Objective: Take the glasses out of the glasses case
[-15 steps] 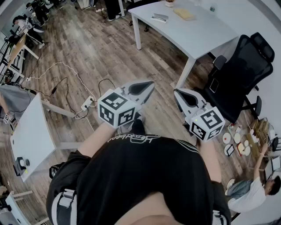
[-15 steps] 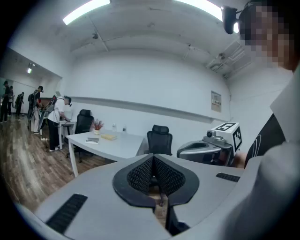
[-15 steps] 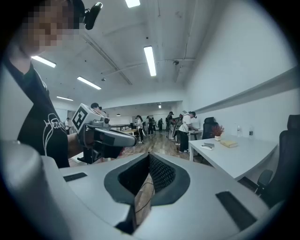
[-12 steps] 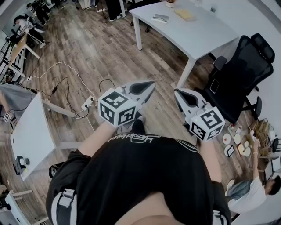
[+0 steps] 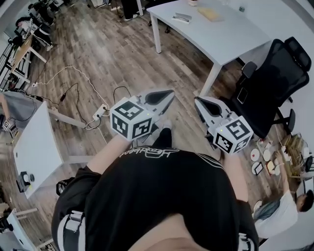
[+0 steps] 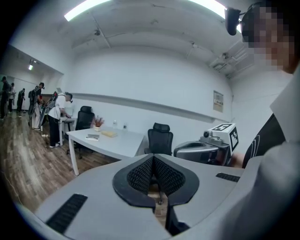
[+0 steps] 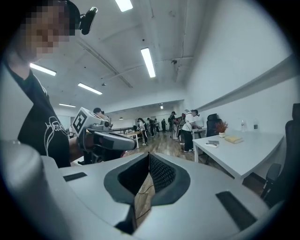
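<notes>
Both grippers are held in front of my chest, above the wooden floor. The left gripper [image 5: 169, 93] [image 6: 153, 157] is shut with nothing in it. To its right the right gripper [image 5: 197, 101] [image 7: 149, 154] is also shut and holds nothing. Far ahead on a white table [image 5: 221, 39] lies a small grey flat item [image 5: 182, 18] [image 6: 92, 136] [image 7: 212, 143], possibly the glasses case. It is too small to tell. No glasses show. Each gripper view shows the other gripper beside it.
A yellowish pad [image 5: 208, 13] and a small plant [image 6: 97, 123] share that table. A black office chair [image 5: 274, 78] stands right of the table. A power strip with cables [image 5: 100, 113] lies on the floor to the left, by another white desk [image 5: 34, 147]. People stand at desks far back.
The head view has shifted a little, so the white table and chair sit slightly higher and to the right. One foot now shows below the left gripper. Both grippers stay shut.
</notes>
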A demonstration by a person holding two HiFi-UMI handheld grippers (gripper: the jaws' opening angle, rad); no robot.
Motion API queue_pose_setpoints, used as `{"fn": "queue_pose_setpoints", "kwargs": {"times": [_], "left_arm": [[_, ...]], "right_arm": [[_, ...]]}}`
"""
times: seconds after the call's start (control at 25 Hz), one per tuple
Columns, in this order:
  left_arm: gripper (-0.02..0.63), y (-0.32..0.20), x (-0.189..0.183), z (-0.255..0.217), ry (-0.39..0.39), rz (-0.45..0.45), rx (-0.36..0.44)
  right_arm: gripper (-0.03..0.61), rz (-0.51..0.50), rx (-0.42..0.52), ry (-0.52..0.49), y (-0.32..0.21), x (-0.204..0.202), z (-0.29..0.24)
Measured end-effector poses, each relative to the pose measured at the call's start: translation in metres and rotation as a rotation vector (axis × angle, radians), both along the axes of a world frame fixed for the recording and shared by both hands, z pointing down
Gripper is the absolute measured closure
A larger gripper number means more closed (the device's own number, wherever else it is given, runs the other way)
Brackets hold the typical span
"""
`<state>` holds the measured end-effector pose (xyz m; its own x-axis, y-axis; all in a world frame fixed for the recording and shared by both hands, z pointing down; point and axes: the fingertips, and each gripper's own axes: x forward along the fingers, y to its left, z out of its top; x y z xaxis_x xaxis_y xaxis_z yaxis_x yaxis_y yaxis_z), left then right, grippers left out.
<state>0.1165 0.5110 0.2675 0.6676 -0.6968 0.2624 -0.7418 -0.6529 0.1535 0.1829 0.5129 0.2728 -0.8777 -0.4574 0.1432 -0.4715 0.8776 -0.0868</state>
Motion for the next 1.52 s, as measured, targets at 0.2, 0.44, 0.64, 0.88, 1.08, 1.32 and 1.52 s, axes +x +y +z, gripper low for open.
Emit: {"fn": "queue_pose_setpoints", "kwargs": {"times": [0.2, 0.44, 0.64, 0.88, 1.08, 1.32, 1.52], "left_arm": [[0.606, -0.017, -0.001, 0.015, 0.021, 0.008, -0.025], [0.606, -0.042, -0.007, 0.043, 0.038, 0.014, -0.055], [0.606, -0.081, -0.013, 0.062, 0.039, 0.024, -0.081], [0.606, -0.148, -0.034, 0.074, 0.053, 0.037, -0.118], [0.606, -0.228, -0.058, 0.073, 0.055, 0.053, -0.153], [0.606, -0.336, -0.089, 0.06, 0.057, 0.082, -0.163], [0.606, -0.42, -0.117, 0.05, 0.063, 0.103, -0.161]], "right_arm": [[0.569, -0.007, -0.02, -0.004, -0.016, -0.004, 0.01], [0.569, 0.01, -0.054, 0.0, -0.044, -0.005, 0.039], [0.569, 0.031, -0.081, -0.004, -0.085, -0.009, 0.059], [0.569, 0.046, -0.113, -0.003, -0.156, -0.03, 0.067], [0.569, 0.07, -0.136, -0.009, -0.235, -0.053, 0.064], [0.569, 0.094, -0.148, -0.004, -0.34, -0.086, 0.05], [0.569, 0.139, -0.09, 0.024, -0.425, -0.108, 0.033]]}}
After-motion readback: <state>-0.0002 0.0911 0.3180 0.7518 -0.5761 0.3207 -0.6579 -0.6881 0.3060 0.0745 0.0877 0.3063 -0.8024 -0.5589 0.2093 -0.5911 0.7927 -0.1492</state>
